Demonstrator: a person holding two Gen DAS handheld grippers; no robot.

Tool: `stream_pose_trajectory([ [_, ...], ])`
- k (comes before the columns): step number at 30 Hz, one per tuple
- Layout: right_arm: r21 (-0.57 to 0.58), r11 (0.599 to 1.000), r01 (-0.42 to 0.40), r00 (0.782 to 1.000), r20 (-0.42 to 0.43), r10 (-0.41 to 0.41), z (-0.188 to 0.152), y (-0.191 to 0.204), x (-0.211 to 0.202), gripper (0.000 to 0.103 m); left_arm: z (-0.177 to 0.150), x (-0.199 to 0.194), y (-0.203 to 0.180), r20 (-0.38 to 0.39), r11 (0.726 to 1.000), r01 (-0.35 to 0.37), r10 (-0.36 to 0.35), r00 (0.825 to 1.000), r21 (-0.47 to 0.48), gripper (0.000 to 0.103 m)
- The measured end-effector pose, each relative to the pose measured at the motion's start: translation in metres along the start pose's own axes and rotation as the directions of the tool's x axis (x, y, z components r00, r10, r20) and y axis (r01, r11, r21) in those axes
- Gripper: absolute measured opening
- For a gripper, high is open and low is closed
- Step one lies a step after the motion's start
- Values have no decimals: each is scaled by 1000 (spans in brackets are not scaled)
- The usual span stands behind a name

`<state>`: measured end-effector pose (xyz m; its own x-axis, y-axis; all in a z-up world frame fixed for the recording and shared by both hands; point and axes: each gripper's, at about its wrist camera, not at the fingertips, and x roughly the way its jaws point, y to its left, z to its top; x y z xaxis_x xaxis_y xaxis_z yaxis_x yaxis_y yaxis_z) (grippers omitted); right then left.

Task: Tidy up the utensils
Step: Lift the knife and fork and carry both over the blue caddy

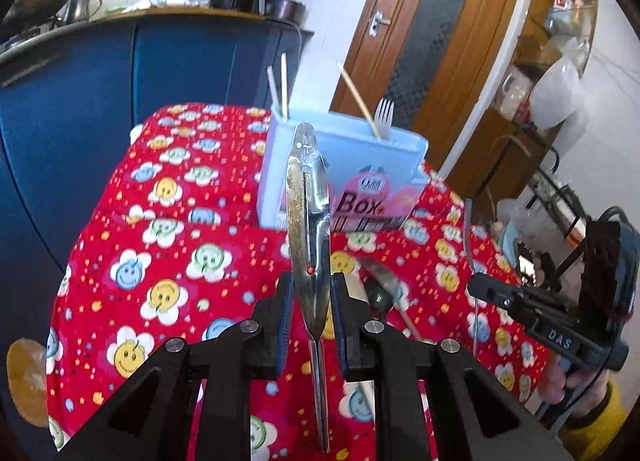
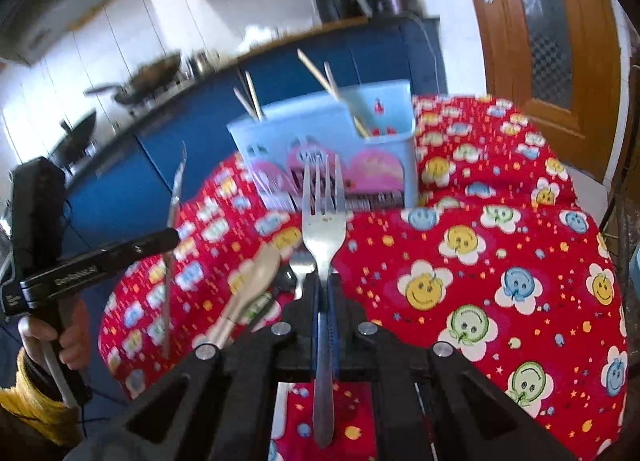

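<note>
Here's the peeler (image 1: 309,217), edge-on and raised off the red smiley cloth, nipped low on its blade between the blue pads of the left tool (image 1: 310,301), pointing straight at the pale blue utensil box (image 1: 394,159). Over on the other side, the fork (image 2: 323,221) is clamped by its neck in the right tool (image 2: 326,293), jaws fully closed on it, tines up and aimed at that same box. More utensils, a wooden spoon (image 2: 250,281) among them, lie on the surface just beside the fork. Chopsticks and another fork (image 1: 385,115) already stand in the box. Best play, I reckon: go one at a time, lift clear of the rim, tip the handle down, release inside a free compartment. Both tools angle downward toward the box; a yellow sleeve (image 1: 596,421) grips the right handle
</note>
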<state>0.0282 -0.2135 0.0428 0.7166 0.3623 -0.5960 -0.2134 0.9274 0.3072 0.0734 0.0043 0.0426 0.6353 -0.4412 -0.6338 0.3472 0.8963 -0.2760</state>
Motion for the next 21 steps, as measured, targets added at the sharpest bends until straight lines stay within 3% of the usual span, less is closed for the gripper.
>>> stream_pose_trajectory([
  [7, -31, 999, 17, 992, 127, -13, 21, 6, -14, 5, 18, -5, -7, 71, 1000, 13, -14, 997, 3, 18],
  [21, -17, 999, 31, 969, 247, -26, 68, -11, -19, 6, 98, -12, -21, 216, 998, -44, 35, 976, 41, 18],
])
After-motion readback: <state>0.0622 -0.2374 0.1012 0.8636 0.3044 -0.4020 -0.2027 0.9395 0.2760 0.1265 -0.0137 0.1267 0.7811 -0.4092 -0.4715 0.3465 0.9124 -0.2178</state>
